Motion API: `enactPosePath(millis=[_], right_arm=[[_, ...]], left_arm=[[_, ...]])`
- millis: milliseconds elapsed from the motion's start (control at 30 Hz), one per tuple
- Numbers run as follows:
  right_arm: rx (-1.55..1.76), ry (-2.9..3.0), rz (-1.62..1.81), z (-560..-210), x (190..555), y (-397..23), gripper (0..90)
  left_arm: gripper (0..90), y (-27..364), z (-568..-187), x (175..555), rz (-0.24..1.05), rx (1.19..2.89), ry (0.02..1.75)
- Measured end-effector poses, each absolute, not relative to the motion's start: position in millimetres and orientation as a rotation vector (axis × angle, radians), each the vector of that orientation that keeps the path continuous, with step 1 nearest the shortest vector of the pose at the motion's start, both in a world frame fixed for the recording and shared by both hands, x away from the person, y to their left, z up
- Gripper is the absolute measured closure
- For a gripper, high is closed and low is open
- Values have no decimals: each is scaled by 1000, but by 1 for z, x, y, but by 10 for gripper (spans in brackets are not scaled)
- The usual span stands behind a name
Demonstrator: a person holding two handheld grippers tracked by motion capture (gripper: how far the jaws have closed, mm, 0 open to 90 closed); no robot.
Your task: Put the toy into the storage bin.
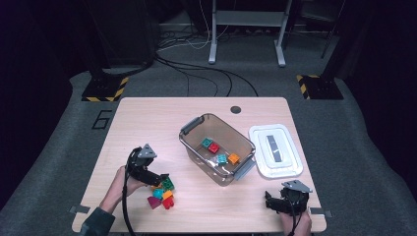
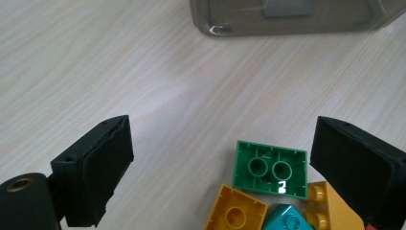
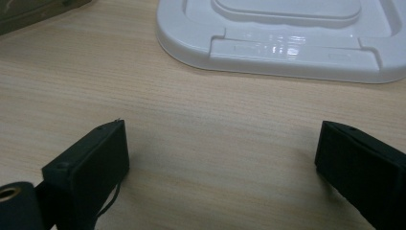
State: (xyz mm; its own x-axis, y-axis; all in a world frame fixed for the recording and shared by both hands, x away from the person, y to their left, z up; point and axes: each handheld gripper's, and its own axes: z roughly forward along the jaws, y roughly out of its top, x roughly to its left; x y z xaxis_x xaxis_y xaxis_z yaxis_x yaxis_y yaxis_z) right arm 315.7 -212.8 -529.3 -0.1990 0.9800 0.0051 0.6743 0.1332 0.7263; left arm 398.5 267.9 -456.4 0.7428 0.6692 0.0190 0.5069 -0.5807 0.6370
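left hand-held gripper [image 2: 220, 163] angled down, jaws wide apart over the green brick [image 2: 270, 168], seemingly not touching; right hand-held gripper [image 3: 222, 167] gapes too.

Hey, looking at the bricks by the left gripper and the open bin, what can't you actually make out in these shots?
- Pile of bricks, high view: too small to count, and the left gripper covers part of it.
- Yellow brick and teal brick, left gripper view: cut off by the bottom edge.
- Bin, left gripper view: cut off by the top edge.
- White lid, right gripper view: far side cut off.
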Motion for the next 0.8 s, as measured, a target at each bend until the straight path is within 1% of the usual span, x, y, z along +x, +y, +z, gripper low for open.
enactPosePath(millis=[367, 700, 800], right_arm=[[1585, 1937, 838, -529, 316, -213, 35], [1585, 1936, 838, -529, 316, -213, 35], [1585, 1937, 838, -529, 316, -213, 35]], left_arm=[[72, 261, -478, 398, 284, 2362, 911], [79, 259, -492, 402, 324, 2399, 961], [73, 261, -494, 405, 309, 2373, 975]])
